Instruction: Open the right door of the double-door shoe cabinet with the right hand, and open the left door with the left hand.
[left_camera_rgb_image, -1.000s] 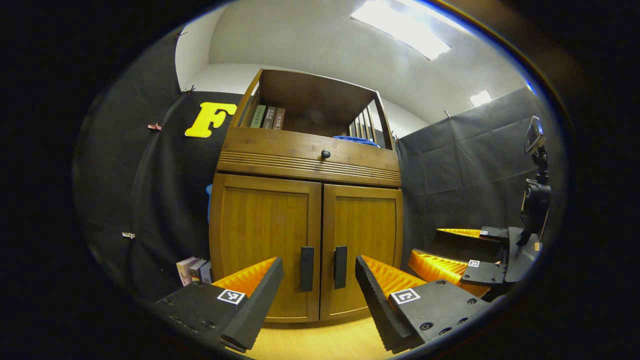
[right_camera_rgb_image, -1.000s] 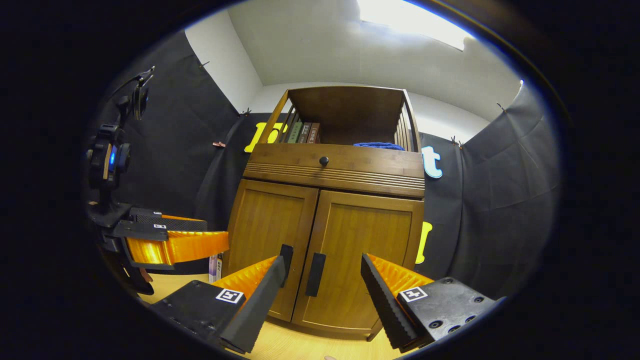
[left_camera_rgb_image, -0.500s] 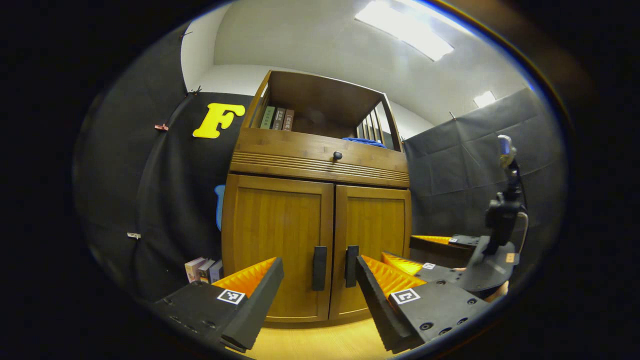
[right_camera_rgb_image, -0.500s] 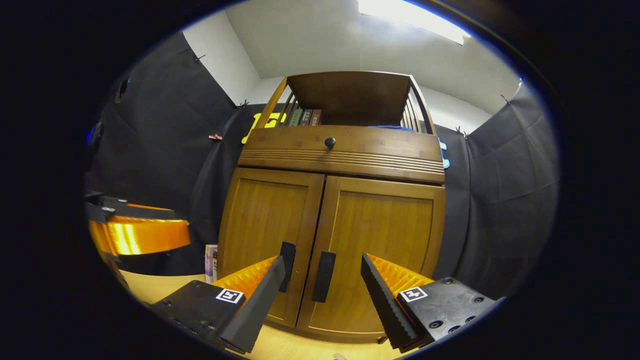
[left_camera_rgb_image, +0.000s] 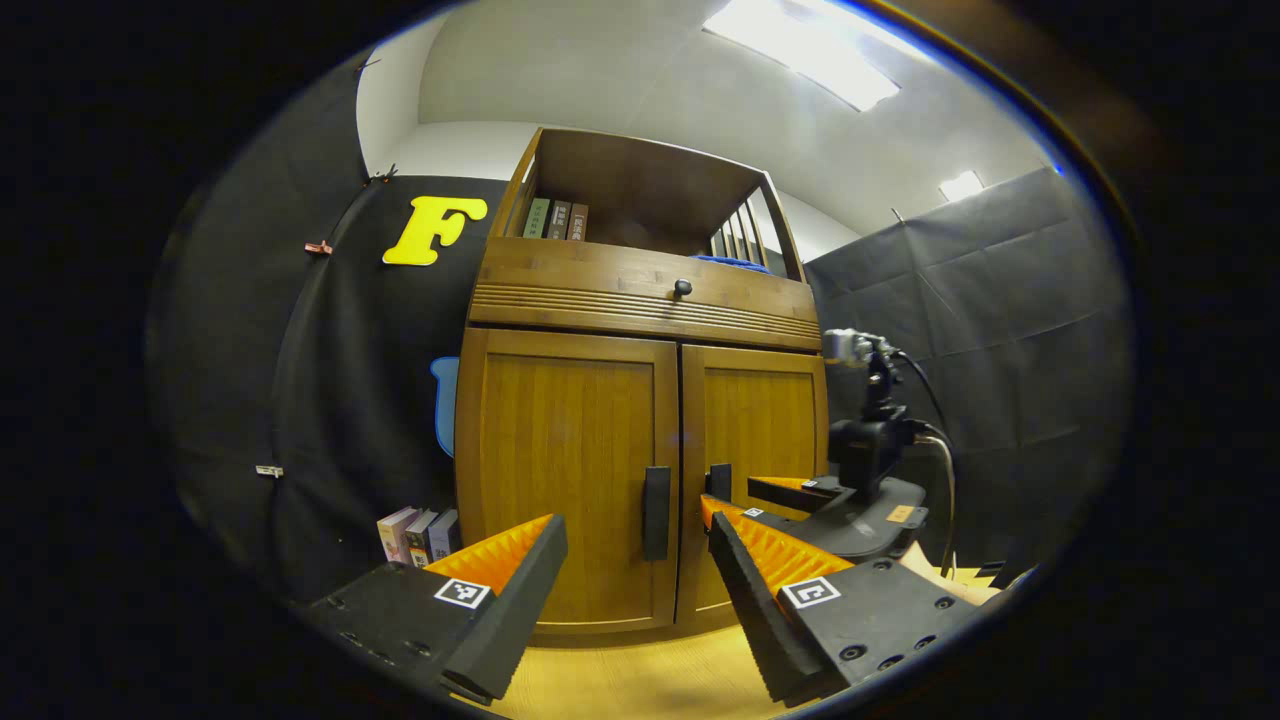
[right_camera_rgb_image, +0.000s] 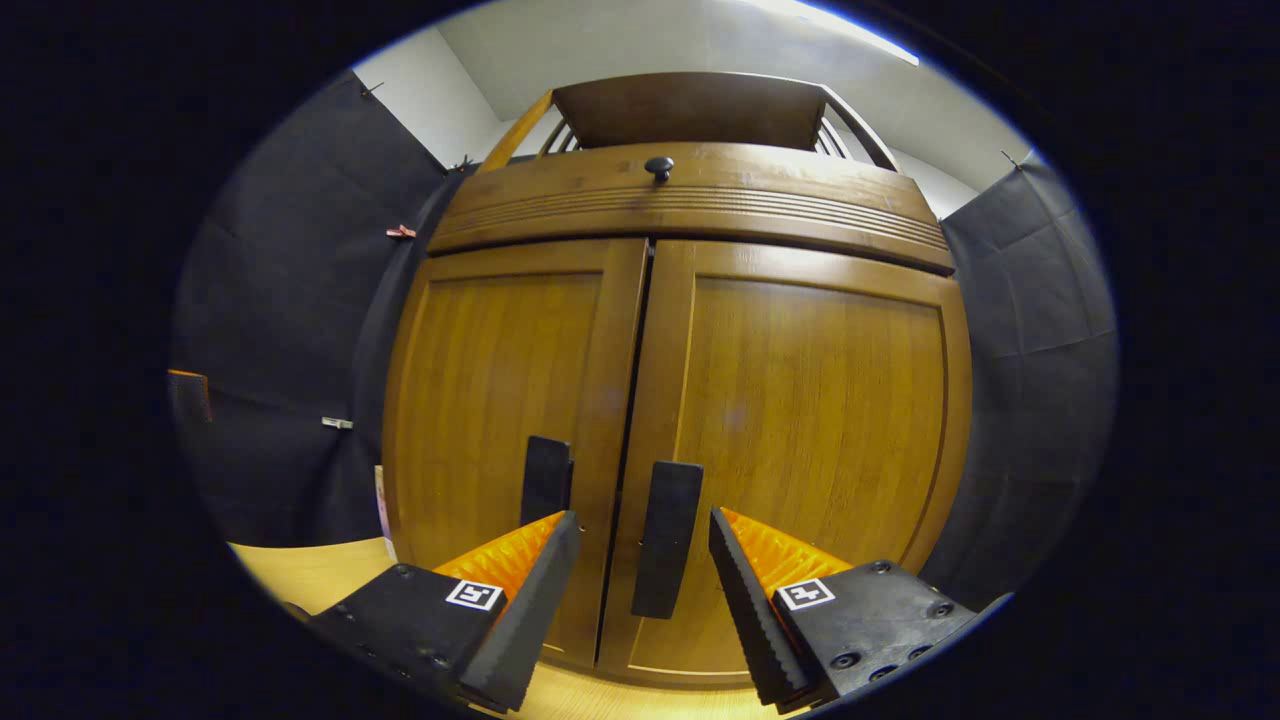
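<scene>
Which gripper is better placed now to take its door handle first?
Right. In the right gripper view the open right gripper frames the right handle close up. The left gripper is open too, but the left handle looks farther off.

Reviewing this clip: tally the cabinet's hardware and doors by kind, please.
Doors: 2, left door and right door, both closed
Bar handles: 2, left handle and right handle
Round knobs: 1, drawer knob
Total: 5
</scene>
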